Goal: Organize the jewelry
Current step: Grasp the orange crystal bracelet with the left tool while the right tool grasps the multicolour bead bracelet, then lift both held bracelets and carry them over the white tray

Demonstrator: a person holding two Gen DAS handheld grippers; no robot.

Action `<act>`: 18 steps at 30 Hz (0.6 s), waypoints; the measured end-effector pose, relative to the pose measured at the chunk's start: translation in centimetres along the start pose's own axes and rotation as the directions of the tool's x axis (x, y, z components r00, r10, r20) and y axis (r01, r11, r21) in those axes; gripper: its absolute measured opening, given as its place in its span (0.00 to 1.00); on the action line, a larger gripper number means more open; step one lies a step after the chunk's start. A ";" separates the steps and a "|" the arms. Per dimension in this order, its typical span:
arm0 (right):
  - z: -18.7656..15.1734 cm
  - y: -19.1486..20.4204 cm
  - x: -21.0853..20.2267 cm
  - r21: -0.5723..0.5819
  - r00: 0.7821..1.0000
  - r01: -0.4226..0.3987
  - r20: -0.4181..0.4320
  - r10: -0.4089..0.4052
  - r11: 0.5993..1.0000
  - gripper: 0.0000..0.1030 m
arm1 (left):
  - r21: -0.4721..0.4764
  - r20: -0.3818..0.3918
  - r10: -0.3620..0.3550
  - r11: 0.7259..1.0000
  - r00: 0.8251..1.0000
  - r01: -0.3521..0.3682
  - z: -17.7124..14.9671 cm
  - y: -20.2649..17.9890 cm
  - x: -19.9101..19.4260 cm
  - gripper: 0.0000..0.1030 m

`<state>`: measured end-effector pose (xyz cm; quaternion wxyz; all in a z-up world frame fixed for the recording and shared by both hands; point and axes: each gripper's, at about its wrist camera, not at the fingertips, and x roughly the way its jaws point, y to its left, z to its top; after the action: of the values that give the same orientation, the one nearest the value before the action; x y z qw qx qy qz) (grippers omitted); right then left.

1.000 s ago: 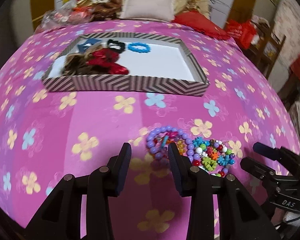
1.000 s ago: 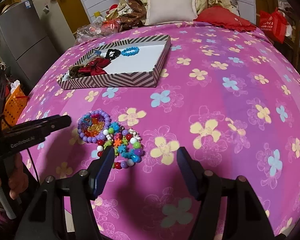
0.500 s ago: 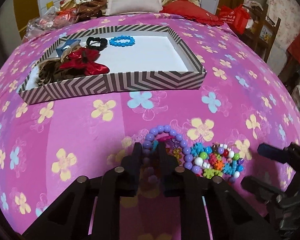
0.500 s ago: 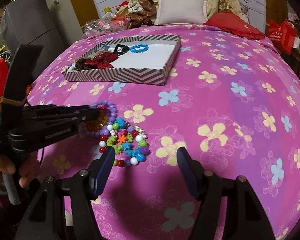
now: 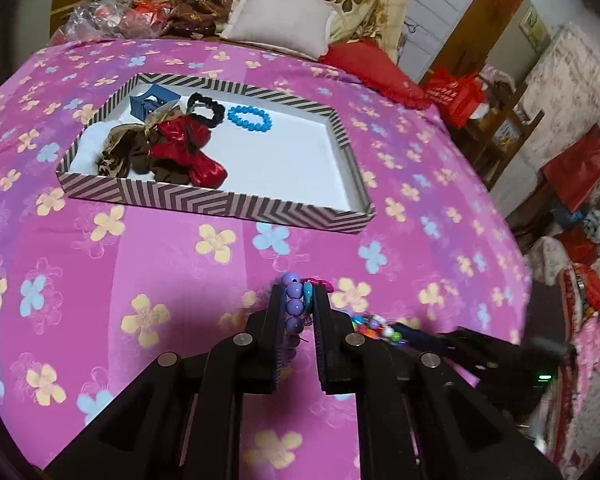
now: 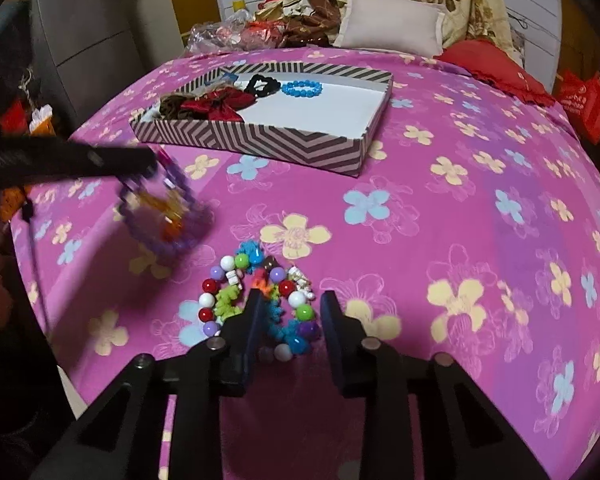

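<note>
Left gripper point(image 5: 298, 312) pinching purple bracelet point(image 5: 293, 304), hanging above bedspread; tray point(image 5: 204, 200) lying straight ahead. Right gripper point(image 6: 290, 316) standing half-open, straddling multicolored bracelet point(image 6: 260, 296).

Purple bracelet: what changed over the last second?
The left gripper closed on the purple bracelet and lifted it off the bedspread; it now dangles. The right gripper moved down over the colourful beads, jaws narrower but open. The striped tray and its contents stayed put.
</note>
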<state>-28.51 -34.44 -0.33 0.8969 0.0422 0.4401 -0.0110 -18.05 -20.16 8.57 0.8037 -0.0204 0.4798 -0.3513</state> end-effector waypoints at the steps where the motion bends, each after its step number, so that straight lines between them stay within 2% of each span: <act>1: 0.0 0.1 0.0 -0.005 1.000 -0.001 0.004 0.001 1.000 0.22 | -0.001 0.000 -0.007 1.000 1.000 0.007 0.0 0.0 -0.3 0.11; 4: 0.1 0.1 -0.8 -0.005 1.000 -0.013 0.022 0.013 1.000 0.09 | -0.015 0.007 -0.012 1.000 1.000 0.012 0.2 0.5 -1.3 0.11; 8: 0.8 -0.1 -2.7 0.005 0.997 -0.038 0.064 0.038 0.999 0.09 | -0.073 -0.001 -0.054 0.996 0.999 0.054 0.3 1.7 -1.9 0.11; 10: 1.1 0.1 -3.3 -0.003 0.997 -0.038 0.072 0.038 0.999 0.09 | -0.076 0.008 -0.036 0.996 0.999 0.037 0.2 2.0 -2.3 0.11; 13: 1.3 0.5 -3.8 -0.010 0.996 -0.047 0.079 0.047 0.999 0.09 | -0.087 0.006 -0.050 0.995 0.999 0.050 0.1 2.3 -2.6 0.11; 15: 1.3 0.9 -4.0 -0.017 0.995 -0.055 0.080 0.056 0.998 0.09 | -0.094 0.005 -0.040 0.995 0.999 0.041 -0.1 2.7 -2.8 0.11; 18: 1.2 1.2 -3.9 -0.024 0.996 -0.057 0.071 0.058 0.998 0.09 | -0.115 -0.012 0.010 0.993 1.000 -0.011 -0.6 4.1 -2.4 0.11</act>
<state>-29.86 -33.41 3.57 0.9125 0.0445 0.4062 0.0182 -17.01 -15.51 8.57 0.8003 -0.0625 0.5039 -0.3189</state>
